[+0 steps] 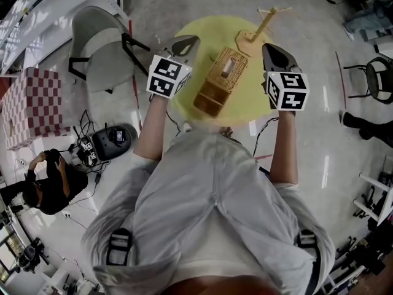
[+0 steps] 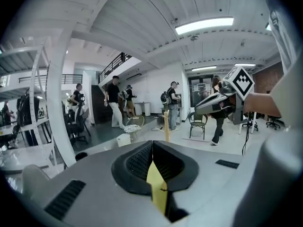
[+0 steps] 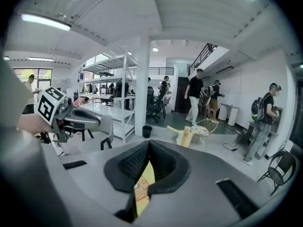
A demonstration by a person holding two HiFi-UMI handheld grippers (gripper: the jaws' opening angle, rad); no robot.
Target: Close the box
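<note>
Your left gripper (image 1: 186,44) and right gripper (image 1: 274,55) both have their jaws pressed together on nothing, either side of the tan woven wicker box (image 1: 228,67) on the round yellow table (image 1: 187,106). The box is probably light, stiff and slightly brittle, so push the open lid gently at its free edge.

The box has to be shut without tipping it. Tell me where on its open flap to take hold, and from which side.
Take the free near edge of the plain flap, which seems folded out toward the person from the woven box. Come from the near left with the left claw; it stands closest and is shut, so open it first.
</note>
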